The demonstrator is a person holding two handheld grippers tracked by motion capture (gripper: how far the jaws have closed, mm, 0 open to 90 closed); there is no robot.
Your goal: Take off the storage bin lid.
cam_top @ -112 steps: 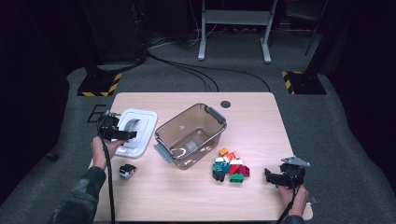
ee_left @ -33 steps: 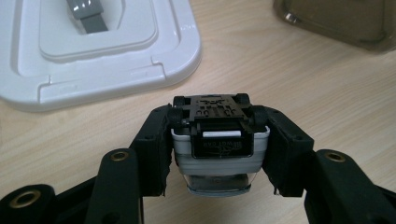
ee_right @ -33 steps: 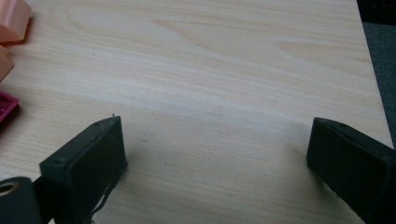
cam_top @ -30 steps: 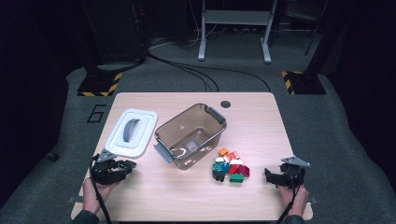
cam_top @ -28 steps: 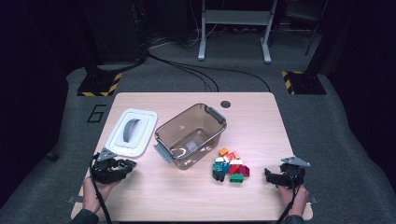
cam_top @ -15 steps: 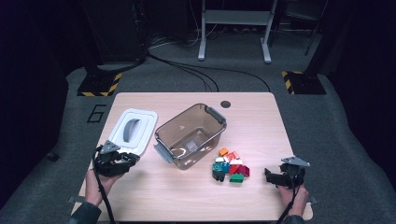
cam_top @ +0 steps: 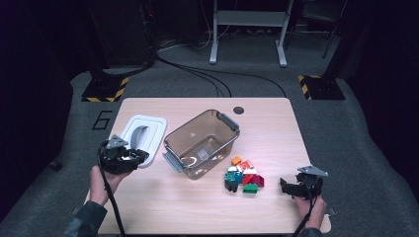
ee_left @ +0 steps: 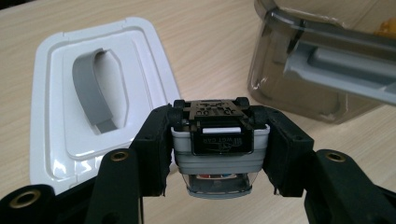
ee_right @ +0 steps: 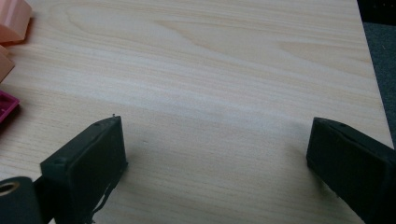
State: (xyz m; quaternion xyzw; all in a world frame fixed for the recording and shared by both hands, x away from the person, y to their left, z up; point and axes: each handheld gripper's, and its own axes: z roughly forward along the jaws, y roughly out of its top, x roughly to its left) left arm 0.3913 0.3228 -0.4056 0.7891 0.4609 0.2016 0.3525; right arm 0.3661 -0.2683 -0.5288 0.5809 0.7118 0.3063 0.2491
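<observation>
1. The left gripper (ee_left: 218, 154) is closed on a small toy car (ee_left: 215, 140); both pads press on its sides and the car sits low between them, lifted off the table (cam_top: 197, 212).
2. The car is now beside the white lid (ee_left: 88, 93), and the brown container (cam_top: 201, 143) is near, further to the right.
3. For a good step, the person should carry the car level over the container's rim, not over the lid, and keep the grip firm until it is above the open middle.
4. The release is better low inside, so that the car does not bounce out.
5. The right gripper (ee_right: 219, 154) rests with its jaws wide apart and nothing between them, near the coloured blocks (cam_top: 243, 175); it can wait there.
</observation>
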